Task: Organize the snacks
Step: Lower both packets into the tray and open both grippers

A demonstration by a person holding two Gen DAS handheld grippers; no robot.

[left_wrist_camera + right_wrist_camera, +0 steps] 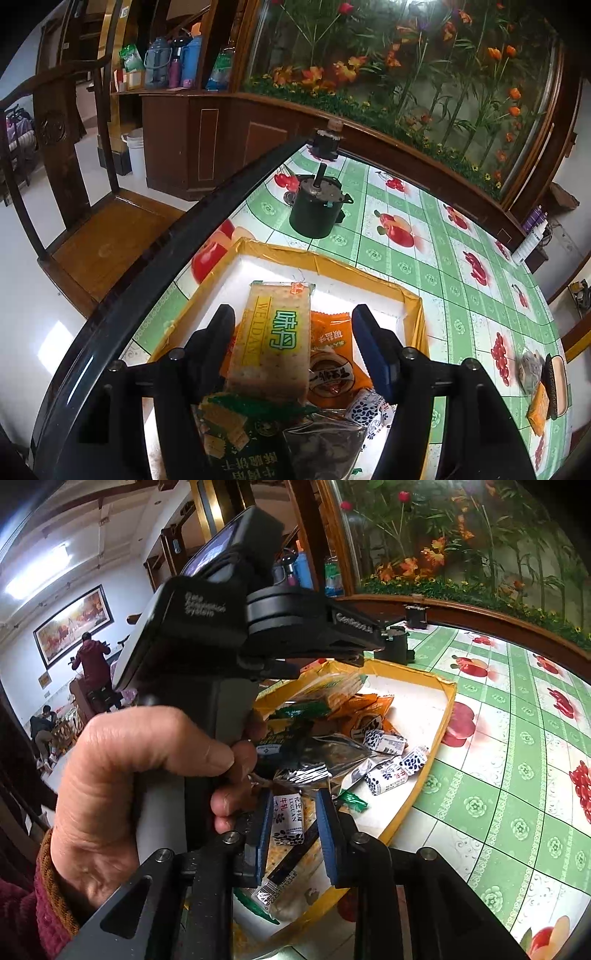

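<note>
- Your left gripper (293, 332) fills the bottom of the left wrist frame; its jaws stand apart, and the long cracker pack (271, 338) lies between them, touching neither pad.
- Just right of this pack, in the lower middle, you see an orange snack packet (330, 365) and a small blue-and-white candy (364, 408), all inside the yellow-rimmed tray (369, 271).
- Further up in the middle, a dark round motor (316, 208) stands on the fruit-pattern tablecloth (461, 295).
- On the left of the right wrist frame, your left hand (122, 797) holds the other gripper's handle.
- At the lower middle, your right gripper (293, 827) has a narrow gap, and a candy bar (288, 821) sits between the pads; I cannot tell whether they press it.
- More candies (386, 773) lie in the tray right of there.
</note>
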